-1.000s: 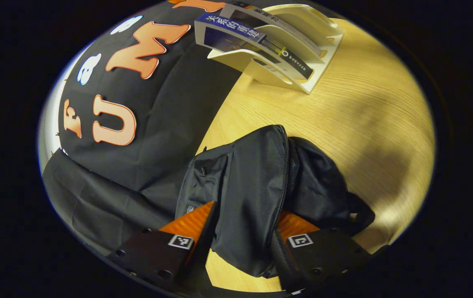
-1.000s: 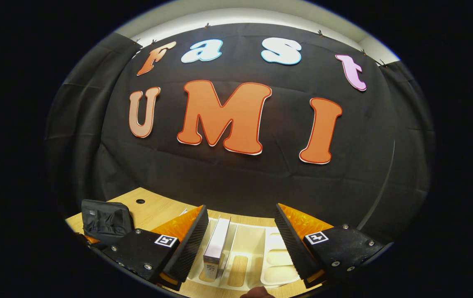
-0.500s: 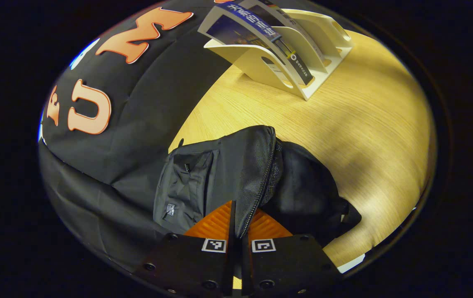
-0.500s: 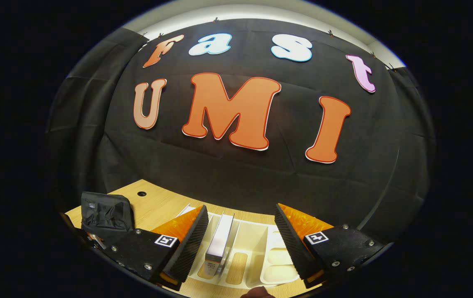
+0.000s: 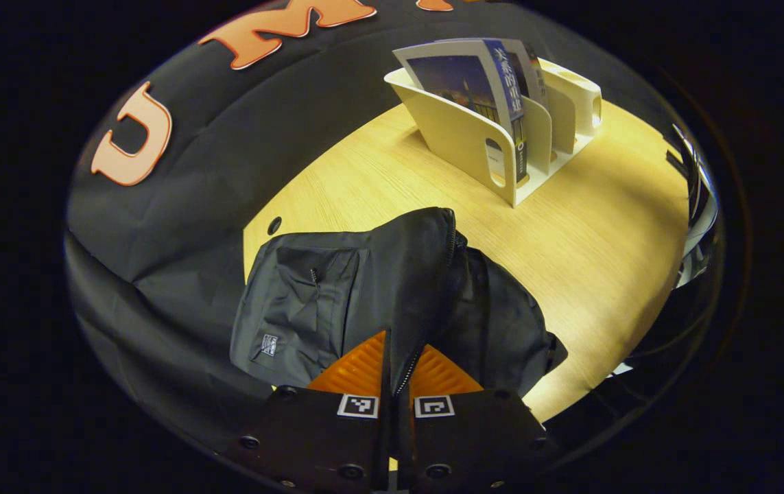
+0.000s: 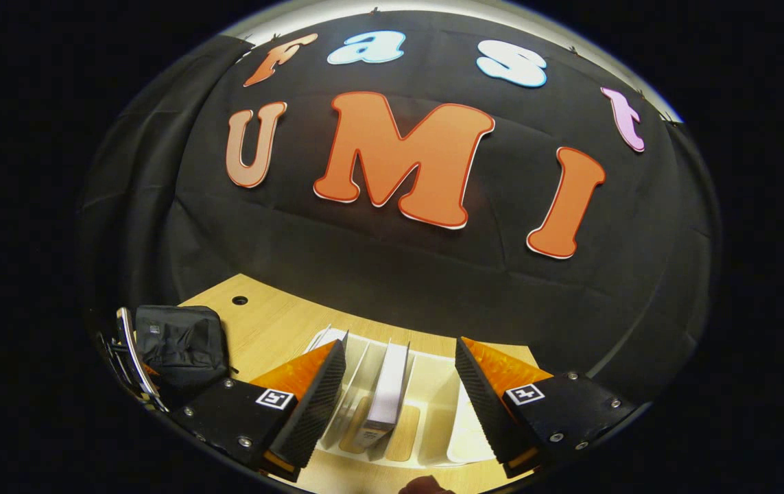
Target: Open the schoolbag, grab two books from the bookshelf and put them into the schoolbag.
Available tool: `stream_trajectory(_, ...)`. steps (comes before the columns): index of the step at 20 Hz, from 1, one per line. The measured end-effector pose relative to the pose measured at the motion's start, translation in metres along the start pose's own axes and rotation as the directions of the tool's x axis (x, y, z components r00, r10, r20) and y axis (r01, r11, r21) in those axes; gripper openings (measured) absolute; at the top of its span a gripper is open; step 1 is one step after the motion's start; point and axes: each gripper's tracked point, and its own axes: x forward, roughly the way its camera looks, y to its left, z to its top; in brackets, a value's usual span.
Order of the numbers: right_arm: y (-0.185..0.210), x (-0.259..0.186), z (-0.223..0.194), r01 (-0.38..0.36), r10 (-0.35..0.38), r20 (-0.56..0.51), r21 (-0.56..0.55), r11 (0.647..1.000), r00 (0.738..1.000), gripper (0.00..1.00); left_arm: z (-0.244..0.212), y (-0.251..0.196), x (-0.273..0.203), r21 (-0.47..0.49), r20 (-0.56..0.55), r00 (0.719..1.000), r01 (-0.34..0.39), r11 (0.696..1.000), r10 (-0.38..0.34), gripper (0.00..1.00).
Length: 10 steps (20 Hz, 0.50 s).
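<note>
A black schoolbag (image 5: pixel 337 295) lies on the wooden table (image 5: pixel 604 233). My left gripper (image 5: pixel 397 363) is shut on the bag's zipped flap edge, which rises between its orange fingers. Beyond it stands a cream bookshelf (image 5: pixel 501 130) with a blue-spined book (image 5: pixel 481 82) leaning in a slot. In the right gripper view my right gripper (image 6: pixel 398 384) hangs open above the bookshelf (image 6: pixel 426 418), its fingers either side of an upright white-edged book (image 6: pixel 386 398), without touching it. The schoolbag (image 6: pixel 179 343) sits at the far left, beside the other gripper (image 6: pixel 127 357).
A small round hole (image 5: pixel 274 225) marks the table near the black cloth wall. The table's edge runs along the right side of the left gripper view, with dark equipment (image 5: pixel 697 199) beyond it.
My left gripper closed on the bag's flap edge and lifted and turned, bringing the bookshelf more upright in view. My right gripper shifted left over the shelf, so the white-edged book now sits between its fingers.
</note>
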Motion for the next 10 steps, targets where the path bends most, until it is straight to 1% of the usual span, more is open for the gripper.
stream_trajectory(2,0.009,0.005,-0.005,0.003,-0.002,-0.040,0.026,1.000,0.999,0.96,0.002,0.008,-0.007,0.008,0.002,0.999,0.047,0.999,-0.047,0.05)
stream_trajectory(5,0.019,0.009,-0.010,0.009,-0.003,-0.099,0.054,0.999,0.995,0.96,0.006,0.019,-0.014,0.050,0.004,0.995,0.099,0.994,-0.099,0.05)
stream_trajectory(10,0.039,0.021,-0.013,-0.010,0.015,-0.185,0.029,1.000,0.983,0.96,0.016,0.035,-0.022,0.079,-0.012,0.985,0.173,0.982,-0.172,0.05)
